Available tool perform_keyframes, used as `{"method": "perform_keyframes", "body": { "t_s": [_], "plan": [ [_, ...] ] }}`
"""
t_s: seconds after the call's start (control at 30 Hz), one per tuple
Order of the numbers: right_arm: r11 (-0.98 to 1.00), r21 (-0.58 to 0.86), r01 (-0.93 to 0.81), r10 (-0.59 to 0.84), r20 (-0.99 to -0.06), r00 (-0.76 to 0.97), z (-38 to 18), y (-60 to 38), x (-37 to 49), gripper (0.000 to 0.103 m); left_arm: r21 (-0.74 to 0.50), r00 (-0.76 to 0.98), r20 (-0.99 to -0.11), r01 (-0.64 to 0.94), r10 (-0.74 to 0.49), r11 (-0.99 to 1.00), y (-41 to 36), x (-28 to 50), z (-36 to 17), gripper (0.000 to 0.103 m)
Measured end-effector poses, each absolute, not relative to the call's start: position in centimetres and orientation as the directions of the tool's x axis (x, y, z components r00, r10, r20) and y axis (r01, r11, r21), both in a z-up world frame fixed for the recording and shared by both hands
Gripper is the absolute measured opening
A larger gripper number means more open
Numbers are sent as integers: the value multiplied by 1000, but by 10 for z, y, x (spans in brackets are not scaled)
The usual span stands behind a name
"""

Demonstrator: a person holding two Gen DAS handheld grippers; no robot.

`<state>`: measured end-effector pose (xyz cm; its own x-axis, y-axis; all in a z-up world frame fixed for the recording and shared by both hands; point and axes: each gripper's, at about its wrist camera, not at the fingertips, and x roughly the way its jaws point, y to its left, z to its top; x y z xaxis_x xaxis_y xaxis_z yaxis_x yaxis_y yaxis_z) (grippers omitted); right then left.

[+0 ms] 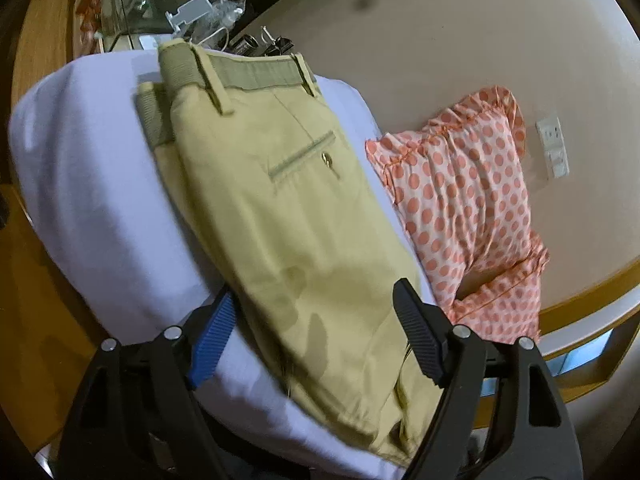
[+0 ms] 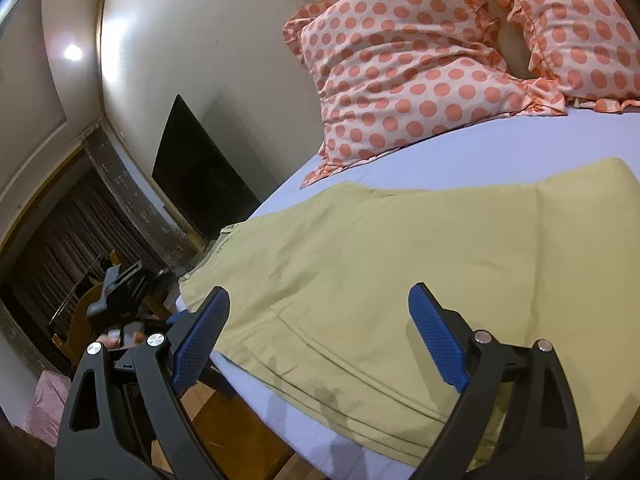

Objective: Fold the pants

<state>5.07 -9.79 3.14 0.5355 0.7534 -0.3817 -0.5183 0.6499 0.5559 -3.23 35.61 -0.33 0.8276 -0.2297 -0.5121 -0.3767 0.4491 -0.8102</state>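
Khaki pants [image 1: 280,208] lie flat on the white bed sheet [image 1: 92,200], folded lengthwise, waistband and back pocket at the far end. My left gripper [image 1: 316,332] is open, its jaws straddling the pants near the leg part, just above the cloth. In the right wrist view the pants [image 2: 400,272] spread across the sheet [image 2: 480,148]. My right gripper [image 2: 320,332] is open and empty, hovering over the hem end near the bed's edge.
A polka-dot pillow [image 1: 464,200] lies beside the pants; it also shows in the right wrist view [image 2: 420,72]. Clutter sits on a surface beyond the waistband [image 1: 208,20]. The bed's wooden edge [image 2: 224,424] and floor lie below my right gripper. A dark TV [image 2: 200,176] hangs on the wall.
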Motion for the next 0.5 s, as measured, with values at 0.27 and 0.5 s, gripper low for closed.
{"method": "perform_keyframes", "body": {
  "t_s": [0.27, 0.5],
  "plan": [
    [667, 563, -489, 725, -338, 600, 37, -134, 43, 93, -644, 738, -671, -527, -78, 554, 379, 6, 2, 14],
    [707, 576, -409, 648, -297, 702, 41, -190, 38, 93, -254, 782, -615, -319, 102, 913, 251, 50, 122, 10]
  ]
}}
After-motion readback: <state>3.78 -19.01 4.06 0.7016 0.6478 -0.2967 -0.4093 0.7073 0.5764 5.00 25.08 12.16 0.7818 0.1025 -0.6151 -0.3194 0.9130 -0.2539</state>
